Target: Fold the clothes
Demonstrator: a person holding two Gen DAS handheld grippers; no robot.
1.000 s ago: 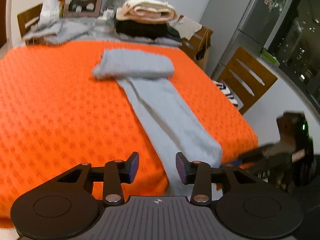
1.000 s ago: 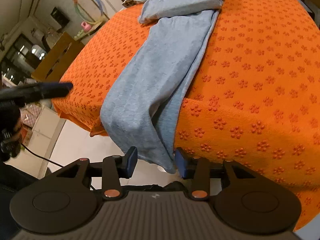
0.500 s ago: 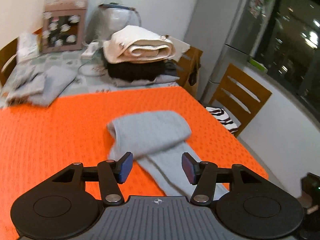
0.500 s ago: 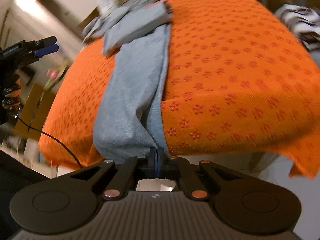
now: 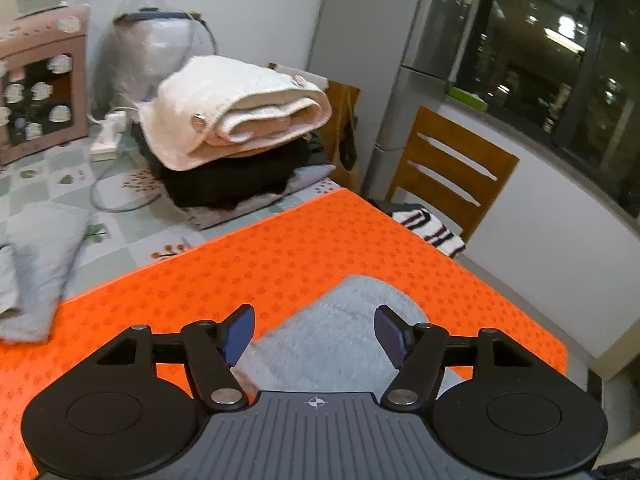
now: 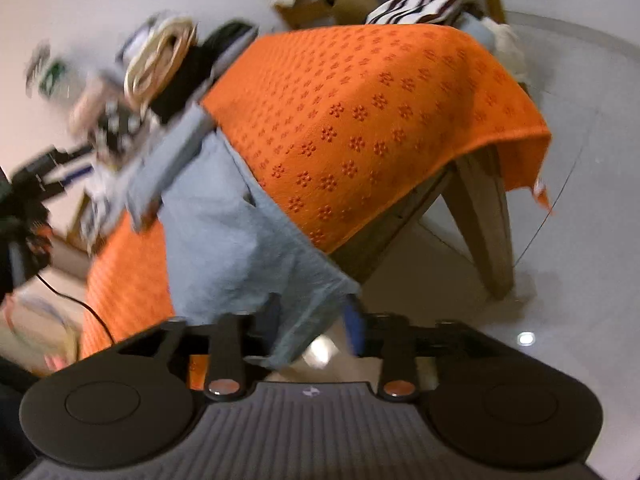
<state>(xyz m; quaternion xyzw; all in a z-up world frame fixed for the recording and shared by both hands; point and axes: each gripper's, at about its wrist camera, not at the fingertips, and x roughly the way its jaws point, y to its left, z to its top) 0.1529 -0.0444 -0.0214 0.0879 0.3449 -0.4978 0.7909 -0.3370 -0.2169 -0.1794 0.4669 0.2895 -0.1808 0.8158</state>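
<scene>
Left wrist view first: your left tongs (image 5: 316, 334) hang spread wide and empty over the folded end of the grey garment (image 5: 340, 336), which lies on the orange cloth (image 5: 280, 264) covering the table. Nothing is gripped there. Beyond it, the cream blanket stack (image 5: 236, 112) and the wooden chair (image 5: 452, 168) sit well clear of your work.

Over to the right wrist view, and it is blurred, so take care. The long end of the grey garment (image 6: 240, 236) trails off the table edge and runs down between the blue pads of your right tongs (image 6: 316, 320). The gap between them looks moderate, with fabric passing through it; whether the pads are actually biting the cloth, you cannot tell from this picture.

My read: you are at the lift-and-carry of the hanging end. Confirm a firm pinch on both layers near the hem before you raise it. Bring it up and over in one smooth arc towards the folded end. Use the left tongs to pin that folded end so it does not drag across the orange cloth.
</scene>
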